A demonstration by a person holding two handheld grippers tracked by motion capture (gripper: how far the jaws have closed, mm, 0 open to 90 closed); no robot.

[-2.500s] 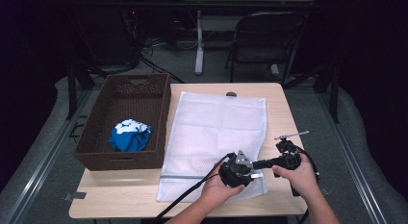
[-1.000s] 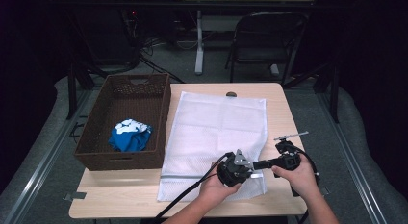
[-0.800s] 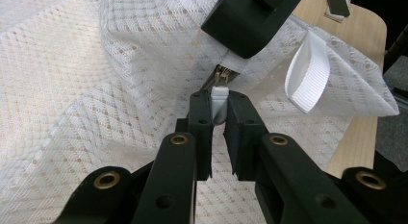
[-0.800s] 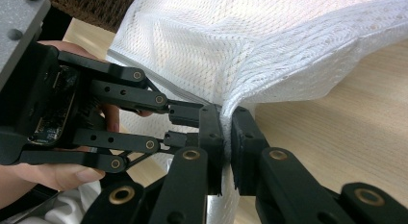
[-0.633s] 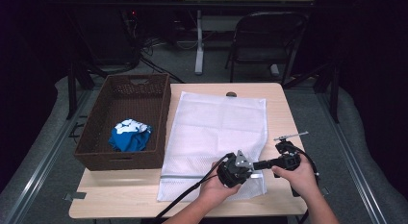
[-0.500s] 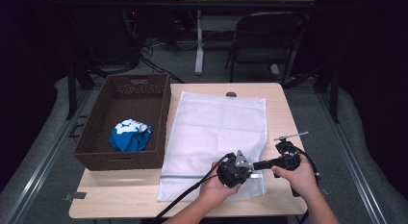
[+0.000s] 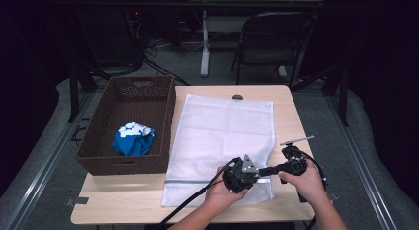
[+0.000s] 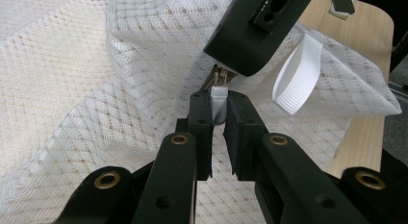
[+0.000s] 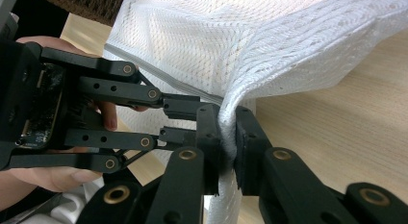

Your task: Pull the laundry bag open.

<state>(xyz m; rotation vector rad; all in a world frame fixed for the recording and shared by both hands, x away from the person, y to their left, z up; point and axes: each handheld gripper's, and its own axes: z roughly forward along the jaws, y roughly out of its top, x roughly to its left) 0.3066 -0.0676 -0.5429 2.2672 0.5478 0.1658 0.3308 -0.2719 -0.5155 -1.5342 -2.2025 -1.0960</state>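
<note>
A white mesh laundry bag [image 7: 222, 126] lies flat on the wooden table [image 7: 286, 99]. Both grippers meet at its near right corner. My left gripper [image 7: 261, 173] points right and is shut on the bag's white zipper pull [image 8: 219, 96], which sits between its pads [image 8: 199, 116]. My right gripper [image 7: 274, 169] points left, shut on a bunched fold of the mesh [image 9: 269, 41] just beside the zipper. Its jaws have just been closing slightly, with the mesh pinched between them [image 9: 229, 132]. The left gripper's linkage [image 9: 144, 94] lies close in front of the right one. A white ribbon loop [image 8: 296, 75] hangs off the bag's corner.
A brown wicker basket [image 7: 96, 158] stands on the table's left side with a blue and white cloth [image 7: 132, 139] inside. A small dark knob [image 7: 237, 96] sits at the table's far edge. A folding chair [image 7: 276, 37] stands beyond the table.
</note>
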